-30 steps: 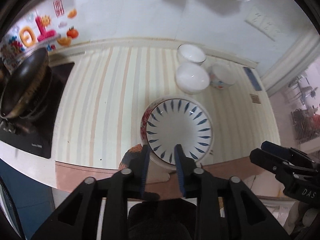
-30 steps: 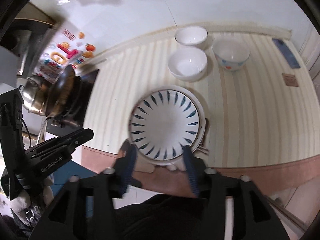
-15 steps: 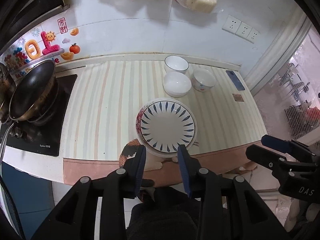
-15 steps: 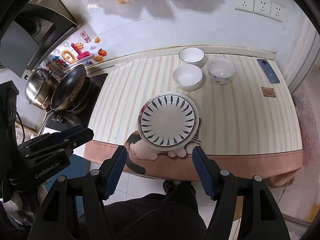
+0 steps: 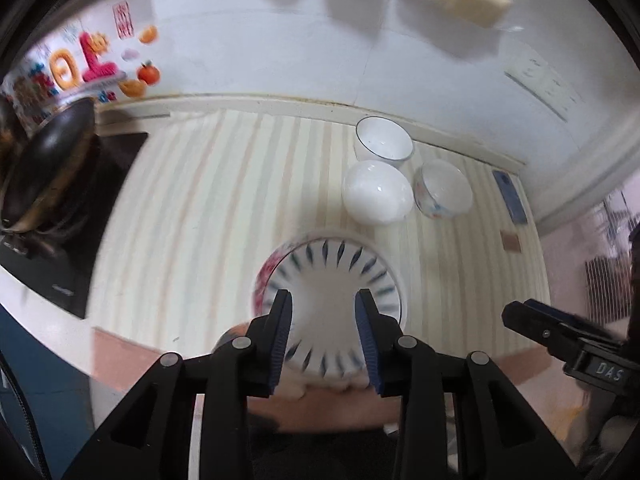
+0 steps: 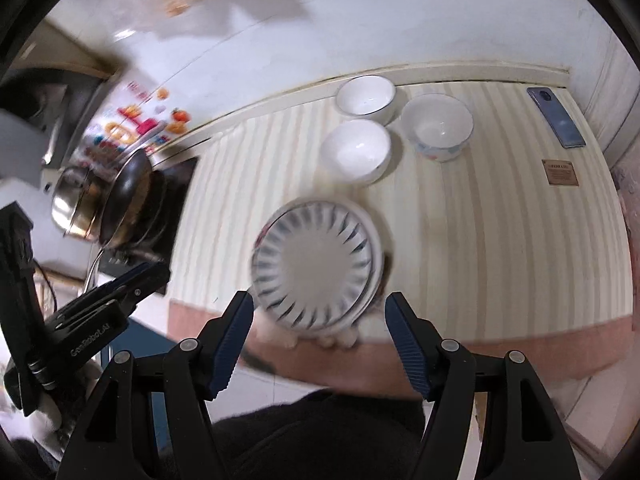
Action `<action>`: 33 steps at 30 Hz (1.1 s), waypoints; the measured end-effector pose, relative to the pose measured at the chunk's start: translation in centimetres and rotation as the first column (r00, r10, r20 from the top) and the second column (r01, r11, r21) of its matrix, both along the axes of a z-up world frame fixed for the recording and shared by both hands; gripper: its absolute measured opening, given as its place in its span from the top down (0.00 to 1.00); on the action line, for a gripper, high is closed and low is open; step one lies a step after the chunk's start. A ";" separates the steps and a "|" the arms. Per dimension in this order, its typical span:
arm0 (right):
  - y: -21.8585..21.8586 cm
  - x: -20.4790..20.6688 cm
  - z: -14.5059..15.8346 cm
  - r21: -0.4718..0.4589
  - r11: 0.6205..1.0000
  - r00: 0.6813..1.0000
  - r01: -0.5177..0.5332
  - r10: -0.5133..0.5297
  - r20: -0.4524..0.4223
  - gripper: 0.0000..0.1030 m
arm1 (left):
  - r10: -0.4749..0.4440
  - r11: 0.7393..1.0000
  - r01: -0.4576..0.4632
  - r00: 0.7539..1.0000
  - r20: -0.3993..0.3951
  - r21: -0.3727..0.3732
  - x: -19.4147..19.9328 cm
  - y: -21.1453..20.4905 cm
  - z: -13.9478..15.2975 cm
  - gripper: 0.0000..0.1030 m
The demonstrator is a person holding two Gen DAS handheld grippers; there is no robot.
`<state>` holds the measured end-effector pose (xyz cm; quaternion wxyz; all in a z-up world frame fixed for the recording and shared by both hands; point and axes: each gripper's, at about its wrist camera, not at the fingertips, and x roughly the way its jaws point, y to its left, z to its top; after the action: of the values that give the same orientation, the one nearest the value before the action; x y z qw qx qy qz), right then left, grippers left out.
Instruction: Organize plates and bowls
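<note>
A white plate with blue leaf marks (image 5: 332, 280) (image 6: 316, 264) lies on top of a red-patterned plate (image 5: 266, 272) at the counter's front edge. Behind it stand three bowls: a plain white bowl (image 5: 377, 193) (image 6: 355, 152), a blue-rimmed white bowl (image 5: 384, 138) (image 6: 365, 94) and a flower-patterned bowl (image 5: 442, 188) (image 6: 438, 126). My left gripper (image 5: 324, 320) is open and empty, above the plate's near side. My right gripper (image 6: 320, 312) is open wide and empty, just short of the plate stack. Both views are blurred.
A stove with a dark wok (image 6: 128, 200) (image 5: 44, 160) stands at the left. A phone (image 6: 556, 118) and a small brown card (image 6: 562, 174) lie at the right. The striped counter (image 6: 480, 240) meets the tiled wall behind the bowls.
Both grippers have come down and forward toward the plate stack from a higher, farther-back position. The left gripper's jaws have spread a little wider. Plates and bowls have not moved.
</note>
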<state>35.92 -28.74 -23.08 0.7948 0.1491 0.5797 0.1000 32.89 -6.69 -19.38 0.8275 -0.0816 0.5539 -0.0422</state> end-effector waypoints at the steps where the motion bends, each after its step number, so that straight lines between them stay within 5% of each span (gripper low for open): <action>1: -0.7 1.3 -0.8 0.005 1.000 1.000 0.007 -0.007 -0.008 0.31 | 0.005 1.000 -0.005 1.000 -0.008 -0.007 1.3 -0.4 -0.6 0.71; 14: -5.0 18.1 -15.7 0.158 0.986 0.983 0.059 -0.030 -0.179 0.33 | 0.031 0.999 -0.033 0.982 -0.186 -0.009 17.8 -4.2 -12.2 0.71; 17: -4.5 19.9 -17.3 0.166 0.984 0.984 0.067 -0.037 -0.176 0.44 | 0.001 1.000 -0.002 0.977 -0.214 -0.007 19.8 -5.5 -14.4 0.71; 18: -4.3 20.6 -17.9 0.168 0.983 0.983 0.071 -0.041 -0.176 0.56 | -0.010 1.000 0.011 0.976 -0.219 0.003 20.5 -5.8 -14.8 0.71; 19: -4.1 21.0 -18.4 0.168 0.983 0.983 0.074 -0.043 -0.181 0.68 | -0.023 1.000 0.026 0.975 -0.223 0.012 20.9 -6.2 -15.3 0.73; 21: -3.7 21.8 -19.5 0.161 0.984 0.979 0.080 -0.047 -0.198 0.74 | -0.043 0.998 0.050 0.972 -0.231 0.026 21.4 -6.9 -16.2 0.83; 33: -3.3 20.6 -17.9 0.123 0.992 0.986 0.039 -0.019 -0.165 0.81 | -0.047 0.999 0.051 0.984 -0.169 0.019 18.4 -7.5 -13.6 0.83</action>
<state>56.55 -32.07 -41.01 0.7350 0.2151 0.6332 0.1122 51.25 -14.17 -32.97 0.7772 -0.0616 0.6243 -0.0492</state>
